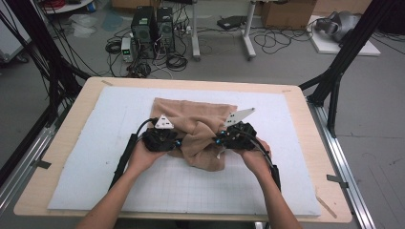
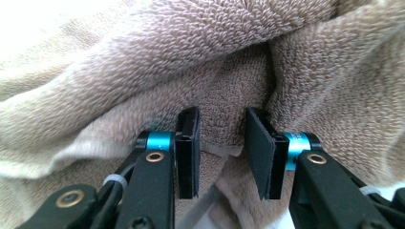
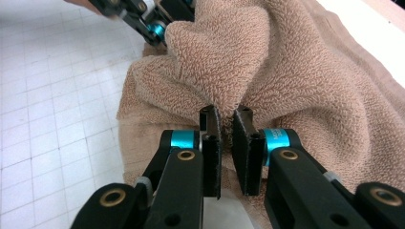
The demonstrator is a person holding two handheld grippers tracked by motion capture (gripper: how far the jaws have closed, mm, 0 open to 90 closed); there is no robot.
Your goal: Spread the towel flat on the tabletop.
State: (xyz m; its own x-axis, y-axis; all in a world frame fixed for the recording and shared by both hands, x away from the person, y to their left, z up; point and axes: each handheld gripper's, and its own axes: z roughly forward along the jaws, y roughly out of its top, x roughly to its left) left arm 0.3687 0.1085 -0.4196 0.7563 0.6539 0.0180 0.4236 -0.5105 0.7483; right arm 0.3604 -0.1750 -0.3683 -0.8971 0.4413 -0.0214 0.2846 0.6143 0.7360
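Note:
A tan terry towel [image 1: 198, 121] lies bunched on the white gridded mat [image 1: 110, 124]. It is spread flat at the back and gathered into a ridge at the front between my two grippers. My left gripper [image 1: 179, 143] is at the ridge's left side. In the left gripper view its jaws [image 2: 222, 114] stand apart, with towel [image 2: 191, 47] folds between and beyond them and no pad pressing. My right gripper [image 1: 218, 140] is at the right side. In its own view it [image 3: 224, 112] is shut on a pinched fold of towel [image 3: 286, 71], with the left gripper [image 3: 153, 24] beyond.
The mat covers a wooden table [image 1: 62, 143] with bare grid in front and to the left of the towel. Black frame posts [image 1: 334, 81] stand at the table's far corners. Computer towers [image 1: 153, 24] and loose cables sit on the floor behind.

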